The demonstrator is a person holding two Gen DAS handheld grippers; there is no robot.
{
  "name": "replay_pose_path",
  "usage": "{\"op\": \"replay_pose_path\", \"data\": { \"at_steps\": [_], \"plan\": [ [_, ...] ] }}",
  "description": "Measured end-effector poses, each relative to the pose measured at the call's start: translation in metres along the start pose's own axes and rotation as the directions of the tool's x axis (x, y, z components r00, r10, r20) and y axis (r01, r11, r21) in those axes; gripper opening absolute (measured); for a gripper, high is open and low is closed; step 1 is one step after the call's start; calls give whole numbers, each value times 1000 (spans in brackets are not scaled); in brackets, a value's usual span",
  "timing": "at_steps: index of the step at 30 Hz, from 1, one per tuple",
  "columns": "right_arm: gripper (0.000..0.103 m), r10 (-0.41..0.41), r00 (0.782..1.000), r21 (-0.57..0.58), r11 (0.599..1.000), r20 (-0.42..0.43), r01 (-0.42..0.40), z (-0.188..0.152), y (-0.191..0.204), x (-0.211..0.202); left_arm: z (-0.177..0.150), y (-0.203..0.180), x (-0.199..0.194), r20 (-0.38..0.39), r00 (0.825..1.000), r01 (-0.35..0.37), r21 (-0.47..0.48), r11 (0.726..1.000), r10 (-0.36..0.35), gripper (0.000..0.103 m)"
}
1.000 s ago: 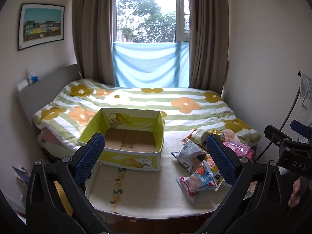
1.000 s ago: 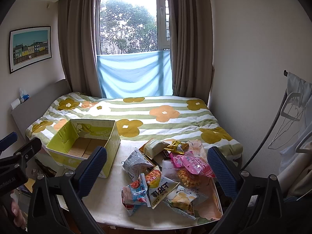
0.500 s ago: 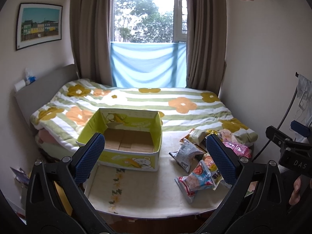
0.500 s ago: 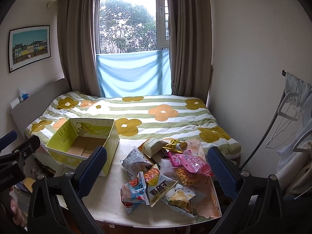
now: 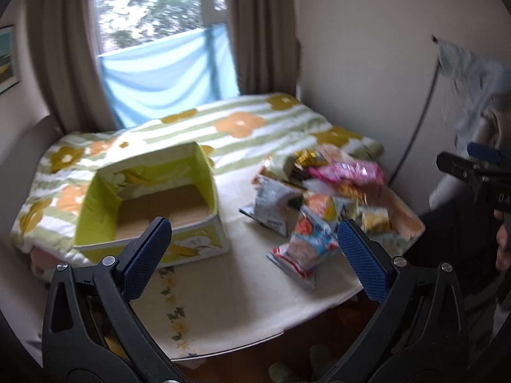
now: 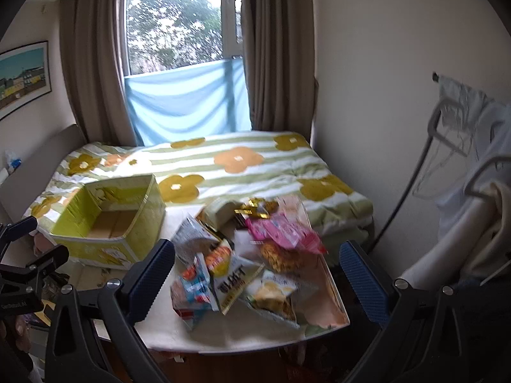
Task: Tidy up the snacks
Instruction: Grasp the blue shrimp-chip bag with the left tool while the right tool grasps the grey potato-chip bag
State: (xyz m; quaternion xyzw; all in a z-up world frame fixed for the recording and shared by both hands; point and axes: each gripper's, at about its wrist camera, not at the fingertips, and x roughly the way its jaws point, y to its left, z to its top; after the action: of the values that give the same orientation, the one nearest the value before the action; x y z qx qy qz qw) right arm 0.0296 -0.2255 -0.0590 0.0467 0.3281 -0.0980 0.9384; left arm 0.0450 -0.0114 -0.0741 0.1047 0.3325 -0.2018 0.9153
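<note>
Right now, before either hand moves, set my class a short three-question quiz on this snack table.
1. True or false: the yellow-green box already holds snacks.
2. Which side of the box is the snack pile on, seen from the tongs? A left, B right.
3. Fill in: both the left tongs and the right tongs are ____.

Key: 1 false, its cardboard floor is bare; 2 B; 3 open, holding nothing.
</note>
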Motion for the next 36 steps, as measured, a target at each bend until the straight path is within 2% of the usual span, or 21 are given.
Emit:
{"op": "replay_pose_path", "data": {
  "at_steps": [6,13,19,23,30,36],
  "plan": [
    [103,-24,997,43,999,-79,27,-29,-14,29,-24,-17,61,-125,986,121,121,985,-106,103],
    [103,-25,976,128,990,-219,54,-55,-33,83,-43,-41,130,-250,958,193,200,961,-140,103],
    [103,19,932,236,969,-362,72,-67,-51,147,-46,-55,186,-370,919,225,208,952,-136,103],
    [103,34,889,287,952,-456,111,-71,-56,183,-49,-63,216,-433,894,237,229,944,-120,103],
    [103,23,818,256,954,-574,153,-76,-46,221,-57,-72,248,-487,862,289,247,925,-139,103],
    [103,17,795,265,947,-606,182,-75,-44,235,-60,-78,266,-528,832,344,254,904,-168,103]
  ]
}}
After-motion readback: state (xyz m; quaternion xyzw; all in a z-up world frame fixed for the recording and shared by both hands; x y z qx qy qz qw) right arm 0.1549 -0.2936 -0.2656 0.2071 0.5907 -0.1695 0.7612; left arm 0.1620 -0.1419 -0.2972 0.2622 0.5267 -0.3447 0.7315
